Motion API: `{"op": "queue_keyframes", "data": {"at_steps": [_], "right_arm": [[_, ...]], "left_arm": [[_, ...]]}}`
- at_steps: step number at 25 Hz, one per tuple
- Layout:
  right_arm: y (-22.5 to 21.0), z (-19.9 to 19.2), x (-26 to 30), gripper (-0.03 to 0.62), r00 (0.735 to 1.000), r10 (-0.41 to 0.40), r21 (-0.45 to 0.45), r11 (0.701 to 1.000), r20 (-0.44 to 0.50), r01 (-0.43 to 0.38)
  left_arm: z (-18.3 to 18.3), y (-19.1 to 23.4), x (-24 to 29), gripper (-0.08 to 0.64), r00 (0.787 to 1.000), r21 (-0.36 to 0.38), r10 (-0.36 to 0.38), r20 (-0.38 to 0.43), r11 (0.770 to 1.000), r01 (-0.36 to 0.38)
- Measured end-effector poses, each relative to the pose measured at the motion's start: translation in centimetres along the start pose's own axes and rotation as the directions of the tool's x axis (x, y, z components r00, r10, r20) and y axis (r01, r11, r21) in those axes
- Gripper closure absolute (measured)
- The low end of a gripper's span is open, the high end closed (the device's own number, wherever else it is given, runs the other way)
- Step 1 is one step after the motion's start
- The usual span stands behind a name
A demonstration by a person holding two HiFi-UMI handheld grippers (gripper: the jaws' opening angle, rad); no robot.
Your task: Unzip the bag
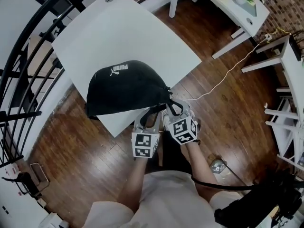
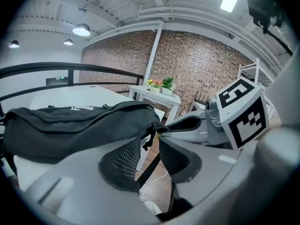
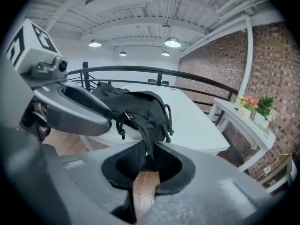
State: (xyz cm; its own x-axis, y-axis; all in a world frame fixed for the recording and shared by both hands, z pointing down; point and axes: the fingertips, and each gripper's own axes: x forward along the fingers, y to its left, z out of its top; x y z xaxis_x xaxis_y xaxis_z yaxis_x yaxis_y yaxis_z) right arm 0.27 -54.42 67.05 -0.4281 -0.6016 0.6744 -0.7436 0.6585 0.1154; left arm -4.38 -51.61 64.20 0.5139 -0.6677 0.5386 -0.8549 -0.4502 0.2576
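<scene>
Your right gripper is pinching a fold of the black bag at the bag's near end. The rest of the bag rises just ahead of those jaws, lying on the white table. Your left gripper stands spread, its pads pressing on nothing. The bag's end and a dangling zipper cord sit just beyond its tips.
</scene>
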Motion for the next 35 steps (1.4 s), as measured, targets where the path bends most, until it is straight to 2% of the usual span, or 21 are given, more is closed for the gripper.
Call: {"op": "queue_keyframes", "data": {"at_steps": [8,11,13,18,23,27,29,31,33,35], "right_arm": [[0.6,2.4,-2.6,0.551,1.000,-0.020,0.018,1.000,-0.012,0.021],[0.8,2.8,-2.9,0.552,1.000,-0.027,0.033,0.999,-0.015,0.028],[0.8,2.9,-3.1,0.552,0.999,-0.032,0.040,0.999,-0.017,0.032],[0.4,2.9,-3.0,0.554,0.999,-0.049,0.065,0.997,-0.019,0.050],[-0.2,2.7,-2.6,0.554,0.998,-0.061,0.101,0.993,-0.032,0.064],[-0.3,2.1,-2.2,0.554,0.997,-0.068,0.122,0.990,-0.046,0.073],[-0.6,1.7,-2.0,0.555,0.995,-0.079,0.143,0.986,-0.057,0.086],[-1.2,1.6,-1.8,0.557,0.994,-0.088,0.161,0.982,-0.065,0.098],[-1.6,1.7,-1.7,0.557,0.994,-0.088,0.167,0.981,-0.063,0.098],[-1.6,1.8,-1.9,0.557,0.995,-0.086,0.163,0.982,-0.060,0.094]], "left_arm": [[1.9,0.2,-0.7,0.422,0.998,-0.028,0.032,0.047,0.999,-0.031],[2.1,1.2,-1.2,0.468,0.994,-0.026,0.093,0.058,0.995,-0.092],[2.3,1.6,-1.4,0.523,0.991,-0.022,0.120,0.066,0.993,-0.119],[2.4,1.9,-1.7,0.543,0.991,-0.021,0.109,0.077,0.994,-0.108],[1.7,3.7,-2.6,0.545,0.990,-0.017,0.123,0.063,0.992,-0.122],[0.9,4.6,-3.3,0.546,0.992,0.033,0.118,0.054,0.992,-0.120],[0.2,5.8,-3.8,0.546,0.988,0.047,0.152,0.040,0.987,-0.154],[-0.8,7.8,-4.8,0.546,0.982,0.017,0.186,0.020,0.982,-0.187],[-1.7,8.8,-5.4,0.546,0.987,-0.038,0.159,-0.006,0.987,-0.159],[-2.4,7.3,-5.1,0.545,0.998,-0.069,0.059,-0.038,0.996,-0.061]]}}
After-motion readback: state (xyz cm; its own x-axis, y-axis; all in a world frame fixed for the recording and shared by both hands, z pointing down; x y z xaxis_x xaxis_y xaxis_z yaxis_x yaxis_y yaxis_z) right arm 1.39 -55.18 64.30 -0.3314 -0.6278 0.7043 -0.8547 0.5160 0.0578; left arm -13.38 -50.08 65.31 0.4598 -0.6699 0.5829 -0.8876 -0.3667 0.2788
